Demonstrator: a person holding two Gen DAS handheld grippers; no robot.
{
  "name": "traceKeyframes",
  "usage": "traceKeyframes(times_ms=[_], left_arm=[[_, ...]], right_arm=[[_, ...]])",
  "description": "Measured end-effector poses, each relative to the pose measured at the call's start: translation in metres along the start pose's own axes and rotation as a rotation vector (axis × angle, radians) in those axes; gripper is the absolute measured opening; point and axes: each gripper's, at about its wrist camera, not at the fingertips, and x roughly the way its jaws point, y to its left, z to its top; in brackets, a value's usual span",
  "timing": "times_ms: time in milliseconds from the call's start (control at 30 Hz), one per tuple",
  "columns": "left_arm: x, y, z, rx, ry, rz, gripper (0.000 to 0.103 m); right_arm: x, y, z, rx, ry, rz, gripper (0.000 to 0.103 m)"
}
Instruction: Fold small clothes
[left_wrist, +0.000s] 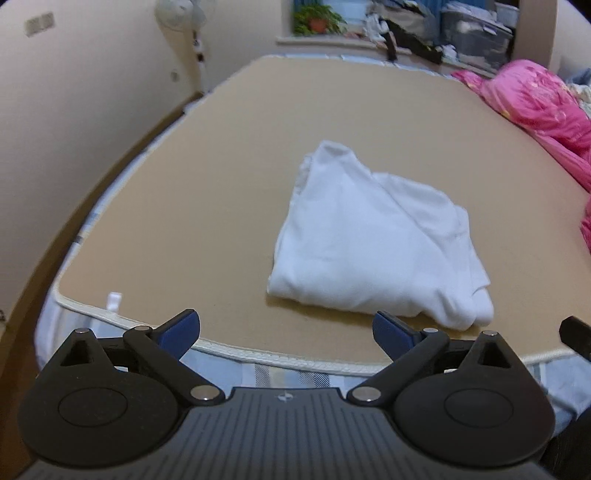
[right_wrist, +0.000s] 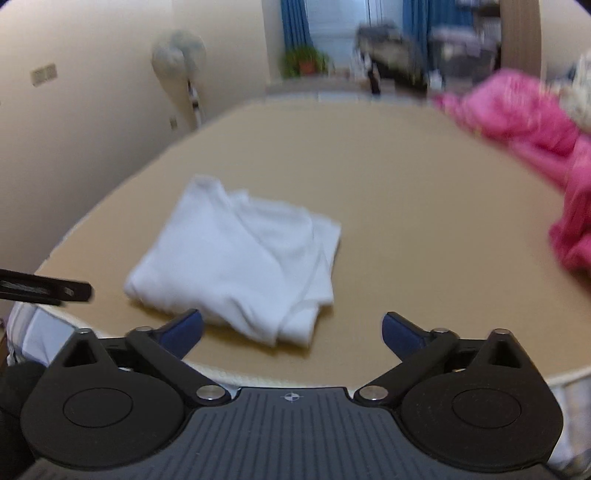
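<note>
A white garment (left_wrist: 373, 236) lies folded into a thick, roughly square bundle on the tan mat (left_wrist: 207, 177) of the bed. My left gripper (left_wrist: 286, 330) hangs open over the mat's near edge, short of the bundle and a little to its left, with nothing between its blue-tipped fingers. In the right wrist view the same white garment (right_wrist: 240, 258) lies ahead and to the left. My right gripper (right_wrist: 291, 330) is open and empty above the near edge; its left fingertip overlaps the bundle's near corner in the picture. A black part of the left gripper (right_wrist: 48, 288) juts in at the left.
A pink quilt (left_wrist: 535, 107) is heaped along the mat's right side, seen as pink quilt (right_wrist: 535, 133) too. A standing fan (right_wrist: 181, 62) is by the left wall. A cluttered sill with a potted plant (left_wrist: 317, 20) runs behind the bed. The mat's piped front edge (left_wrist: 258, 354) drops to striped bedding.
</note>
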Motion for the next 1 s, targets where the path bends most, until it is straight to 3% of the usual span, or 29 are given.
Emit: traceKeyframes(times_ms=[100,333,467,1000], left_arm=[[-0.024,-0.009,-0.002,0.020,-0.033,0.023,0.103],[-0.047,-0.012,-0.012,0.041,-0.009,0.007,0.102],[-0.049,-0.016,-0.017,0.081,-0.015,0.026,0.102],[-0.040,-0.007,-0.019,0.054,0.000,0.019,0.102]], right_arm=[[-0.007,0.012,0.006,0.003,-0.012,-0.012,0.102],[-0.015,0.023,0.002,-0.004,-0.002,-0.034,0.102],[-0.015,0.028,-0.005,-0.012,0.010,-0.043,0.102],[-0.011,0.046,-0.012,-0.068,0.040,-0.034,0.102]])
